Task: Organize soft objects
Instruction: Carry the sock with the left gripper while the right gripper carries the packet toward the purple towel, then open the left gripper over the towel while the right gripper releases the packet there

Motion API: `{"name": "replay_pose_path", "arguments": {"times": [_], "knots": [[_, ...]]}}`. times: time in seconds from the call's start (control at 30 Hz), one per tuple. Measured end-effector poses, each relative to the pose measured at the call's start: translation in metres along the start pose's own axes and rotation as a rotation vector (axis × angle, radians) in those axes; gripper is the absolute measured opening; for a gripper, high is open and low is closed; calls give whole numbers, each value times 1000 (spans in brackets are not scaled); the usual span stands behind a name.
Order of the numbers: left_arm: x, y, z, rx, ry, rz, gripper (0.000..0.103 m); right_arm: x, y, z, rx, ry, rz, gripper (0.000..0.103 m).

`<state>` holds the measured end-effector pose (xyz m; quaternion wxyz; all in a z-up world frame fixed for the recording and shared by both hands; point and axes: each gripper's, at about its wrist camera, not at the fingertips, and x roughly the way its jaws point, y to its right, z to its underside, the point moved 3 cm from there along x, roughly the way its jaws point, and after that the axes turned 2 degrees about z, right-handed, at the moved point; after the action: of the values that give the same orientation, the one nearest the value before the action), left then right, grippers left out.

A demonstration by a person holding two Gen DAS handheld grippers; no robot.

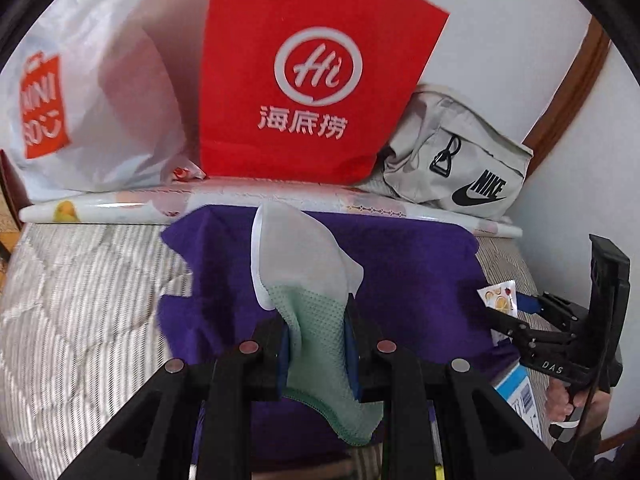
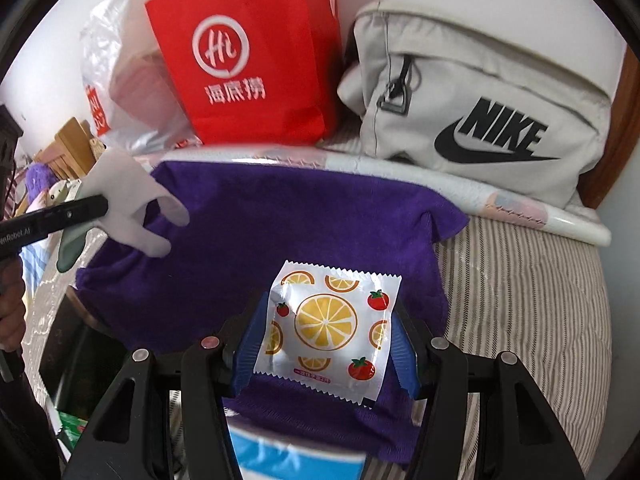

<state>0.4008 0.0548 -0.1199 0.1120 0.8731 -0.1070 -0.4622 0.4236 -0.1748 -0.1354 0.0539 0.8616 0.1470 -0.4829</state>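
Left wrist view: the left gripper (image 1: 316, 336) jaws are clamping a green-and-grey glove (image 1: 308, 280), lifting it over a purple towel (image 1: 420, 280) lying on the striped bed (image 1: 80, 300). The right gripper (image 2: 326, 344) jaws are pinching a fruit-printed packet (image 2: 326, 324) above that towel. Red bag (image 1: 316, 72) and grey pouch (image 1: 456, 152) are standing behind.

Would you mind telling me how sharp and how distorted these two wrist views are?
Left wrist view: strong fisheye bending, dark corners; the glove in the left claw and the red Haidilao bag are sharp. Right wrist view: same curvature; the fruit-print packet in the right claw is crisp, with slight glare, while the blue box below is blurred.
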Motion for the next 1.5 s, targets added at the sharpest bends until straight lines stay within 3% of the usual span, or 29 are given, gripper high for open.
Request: {"name": "replay_pose_path", "arguments": {"times": [0.3,0.53,0.63,0.73,0.83,1.13,1.37,1.5], "knots": [[34,-7,-12,-2,-81,-29,22,29,8,-3,8,-89,6,56],[43,-11,-15,3,-100,-46,22,40,11,-5,10,-117,-3,57],[44,-10,-15,9,-107,-40,23,45,8,-7,-5,-130,-6,65],[43,-10,-15,7,-107,-37,34,45,7,-7,-12,-121,-9,81],[39,-10,-16,0,-104,-28,50,41,8,-9,-8,-105,-1,81],[4,-11,-5,16,-45,-95,55,3,12,-5,43,-50,26,81],[-57,-5,29,44,60,-98,55,-56,-3,13,61,63,55,81],[-88,4,54,68,77,-113,55,-88,-13,38,63,75,11,81]]}}
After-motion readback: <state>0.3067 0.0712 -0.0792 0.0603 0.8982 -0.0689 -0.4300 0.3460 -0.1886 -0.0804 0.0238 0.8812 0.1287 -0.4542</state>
